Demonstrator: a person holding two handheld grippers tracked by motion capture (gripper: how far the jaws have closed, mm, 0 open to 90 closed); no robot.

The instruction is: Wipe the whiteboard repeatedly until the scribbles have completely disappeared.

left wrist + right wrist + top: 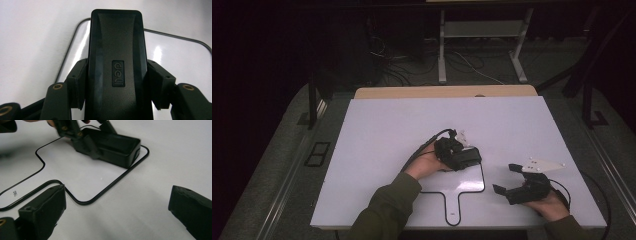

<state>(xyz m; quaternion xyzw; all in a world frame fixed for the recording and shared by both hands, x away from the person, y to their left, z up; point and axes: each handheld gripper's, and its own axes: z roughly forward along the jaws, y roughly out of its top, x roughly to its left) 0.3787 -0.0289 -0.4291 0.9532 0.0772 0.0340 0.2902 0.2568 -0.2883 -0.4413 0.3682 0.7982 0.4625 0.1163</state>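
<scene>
Right gripper (510, 177) agape; left gripper (462, 156) clamps black case (116, 62), perhaps stapler.

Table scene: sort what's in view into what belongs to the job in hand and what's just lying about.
In the job:
- black stapler, clamped in the left gripper
- black paddle-shaped outline drawn on the white board, with the stapler at its corner
- right gripper, jaws open, nothing between them

Lying about:
- cables on the floor
- white desk legs behind

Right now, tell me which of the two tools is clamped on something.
The left tool: its jaws pinch the black stapler-like box over the outlined shape. The right tool gapes empty.
</scene>
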